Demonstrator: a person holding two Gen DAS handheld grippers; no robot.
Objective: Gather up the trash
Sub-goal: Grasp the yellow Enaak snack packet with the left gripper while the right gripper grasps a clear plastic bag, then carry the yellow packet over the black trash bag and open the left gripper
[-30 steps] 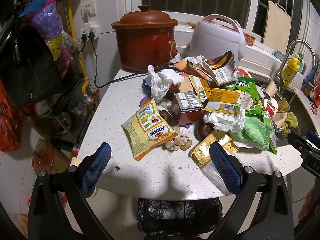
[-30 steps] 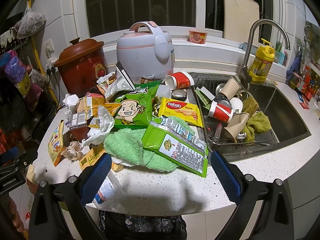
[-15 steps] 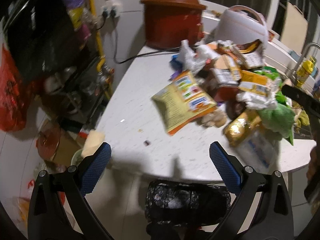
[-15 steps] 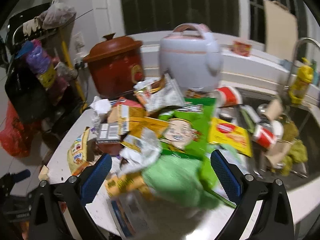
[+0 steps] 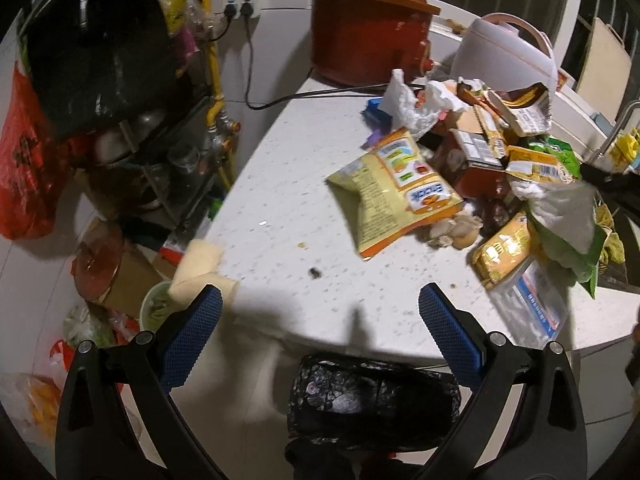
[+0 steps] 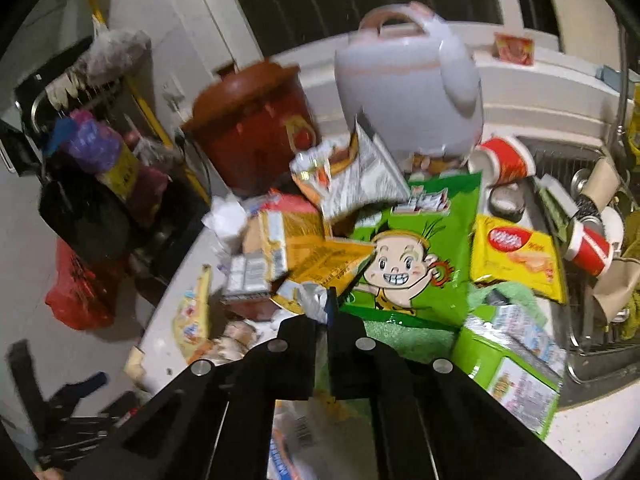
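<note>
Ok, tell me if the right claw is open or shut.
Shut: the right claw has its jaws together, pinching a crumpled white wrapper at the tips.

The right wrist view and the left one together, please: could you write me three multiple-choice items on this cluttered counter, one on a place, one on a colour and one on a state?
1. Where is the black-lined trash bin?
A. on the counter
B. below the counter's front edge
C. in the sink

2. What colour is the big snack bag with the cartoon child?
A. green
B. blue
C. white

3. How do the two grippers stand?
A. both open
B. left shut, right open
C. left open, right closed on a crumpled white wrapper

Answers:
1 B, since the left view shows the bin under the edge of the white counter, between the fingers of the left gripper.
2 A, its printed face is bright green.
3 C, the left fingers are wide apart and empty, while the right gripper has its fingers together with the crumpled white wrapper at the tips.
</note>
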